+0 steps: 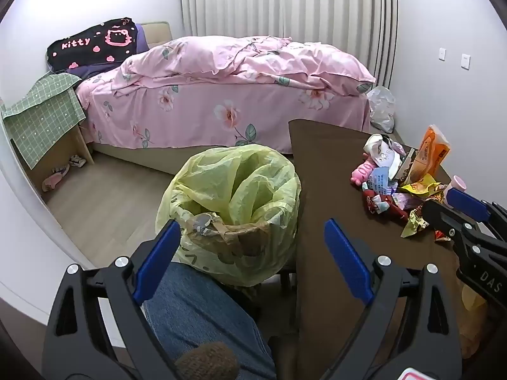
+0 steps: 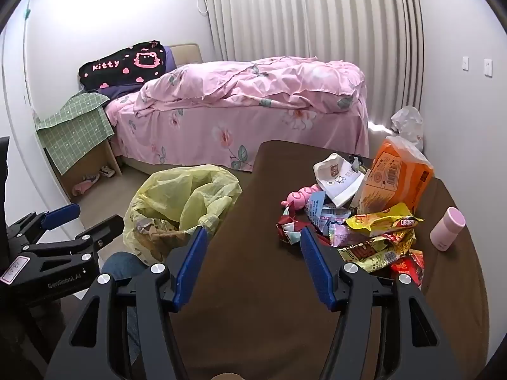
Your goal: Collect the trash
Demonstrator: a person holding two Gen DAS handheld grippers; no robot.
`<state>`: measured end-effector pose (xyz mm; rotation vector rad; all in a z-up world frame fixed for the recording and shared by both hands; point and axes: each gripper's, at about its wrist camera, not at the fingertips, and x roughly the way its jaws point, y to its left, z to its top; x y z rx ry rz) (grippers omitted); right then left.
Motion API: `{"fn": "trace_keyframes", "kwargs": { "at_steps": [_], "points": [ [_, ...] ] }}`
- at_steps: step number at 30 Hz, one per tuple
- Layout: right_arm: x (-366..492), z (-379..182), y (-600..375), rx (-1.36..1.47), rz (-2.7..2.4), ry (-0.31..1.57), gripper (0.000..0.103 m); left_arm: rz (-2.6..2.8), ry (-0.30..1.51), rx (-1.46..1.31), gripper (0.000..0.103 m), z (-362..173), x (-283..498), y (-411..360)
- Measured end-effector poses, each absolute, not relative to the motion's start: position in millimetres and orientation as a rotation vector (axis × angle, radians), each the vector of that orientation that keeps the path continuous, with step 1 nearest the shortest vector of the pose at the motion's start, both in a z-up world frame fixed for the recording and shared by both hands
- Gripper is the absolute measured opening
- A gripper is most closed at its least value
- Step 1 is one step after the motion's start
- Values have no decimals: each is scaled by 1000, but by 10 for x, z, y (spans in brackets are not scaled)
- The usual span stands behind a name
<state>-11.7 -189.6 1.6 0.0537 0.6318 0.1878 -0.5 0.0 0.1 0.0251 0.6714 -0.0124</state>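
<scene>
Snack wrappers [image 2: 377, 237] lie heaped on the brown table [image 2: 253, 285], right of the yellow-lined bin [image 2: 183, 202]. Left gripper [image 1: 250, 253] and right gripper [image 2: 253, 253] both spread wide, grasping nothing.

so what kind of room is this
Most likely a home bedroom: a bed with pink floral bedding, long curtains behind it, and a lined trash bin beside a brown table.

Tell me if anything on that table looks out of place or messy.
Yes: a heap of crumpled wrappers lies on the brown table, with a tilted orange pack leaning on it. A pink toy lies among the trash, apparently not litter.
</scene>
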Motion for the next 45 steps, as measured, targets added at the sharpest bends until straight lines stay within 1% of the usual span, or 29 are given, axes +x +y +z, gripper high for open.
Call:
{"fn": "trace_keyframes", "kwargs": {
  "at_steps": [45],
  "points": [
    [-46, -43, -1727, 30, 208, 637, 58, 3, 682, -9, 87, -34, -22, 143]
  ]
}}
